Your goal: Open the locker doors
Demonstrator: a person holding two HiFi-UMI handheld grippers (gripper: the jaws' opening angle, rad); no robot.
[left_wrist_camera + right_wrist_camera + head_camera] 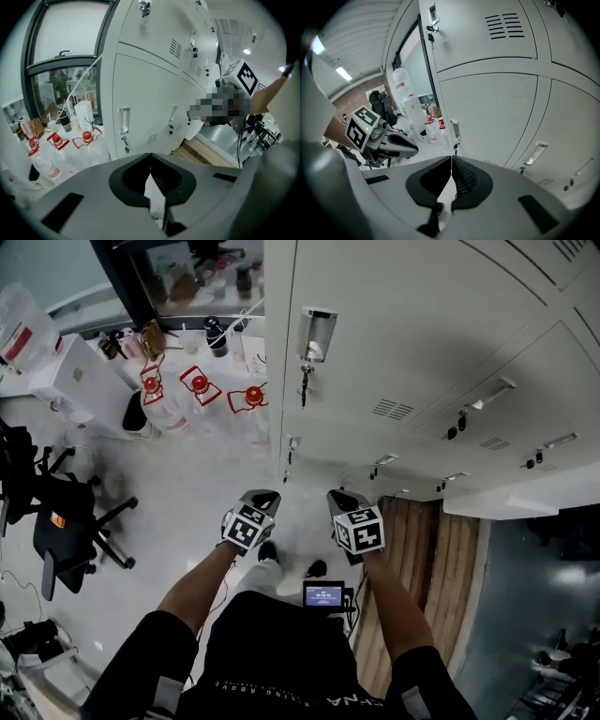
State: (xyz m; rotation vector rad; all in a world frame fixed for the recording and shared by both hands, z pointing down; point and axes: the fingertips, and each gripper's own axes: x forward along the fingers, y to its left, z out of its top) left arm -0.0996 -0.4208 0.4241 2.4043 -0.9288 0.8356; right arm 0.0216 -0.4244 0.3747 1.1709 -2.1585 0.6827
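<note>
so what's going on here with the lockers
A person stands facing a bank of white lockers, holding a gripper in each hand. The left tongs and right tongs are both shut and empty, held short of the doors. Every door in view is closed, and a key hangs from one door's lock. Nothing has been opened yet.

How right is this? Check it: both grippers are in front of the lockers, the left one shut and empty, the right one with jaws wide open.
The right gripper is not open: the right gripper view shows its jaws together with nothing between them. The rest holds: both are in front of the lockers, and the left gripper is shut and empty.
</note>
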